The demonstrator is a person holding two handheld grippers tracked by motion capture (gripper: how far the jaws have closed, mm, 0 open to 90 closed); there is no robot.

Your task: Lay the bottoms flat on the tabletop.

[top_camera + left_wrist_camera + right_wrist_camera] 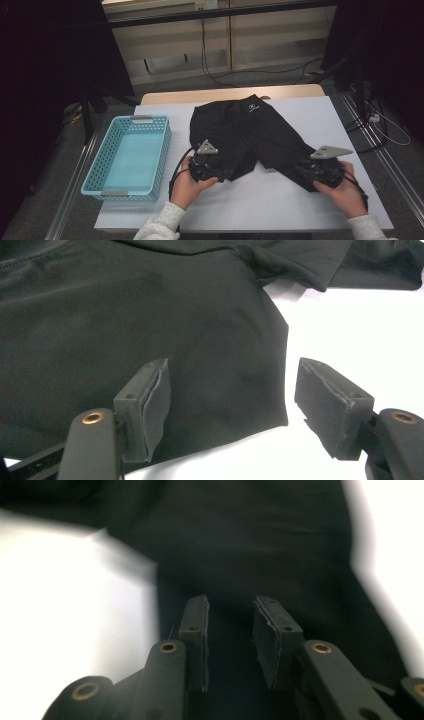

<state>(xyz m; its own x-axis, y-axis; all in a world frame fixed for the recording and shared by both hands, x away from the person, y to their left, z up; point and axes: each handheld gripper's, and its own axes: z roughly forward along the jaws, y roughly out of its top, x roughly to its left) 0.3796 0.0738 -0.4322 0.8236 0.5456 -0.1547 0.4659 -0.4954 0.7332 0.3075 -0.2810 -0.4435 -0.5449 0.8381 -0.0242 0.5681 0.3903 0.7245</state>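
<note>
Grippers, left (220, 175) and right (302, 172), stood apart over spread black shorts (250, 132) (basket (131, 122) empty), folding not begun.

A pair of black trousers (250, 132) lies spread on the white table (330, 115), waistband away from the person, its two legs splaying toward the near edge. The left gripper (212, 172) rests at the end of the left leg, the right gripper (307, 172) at the end of the right leg, each held by a hand. A light blue perforated basket (107, 150) stands to the left, apart from the trousers.
</note>
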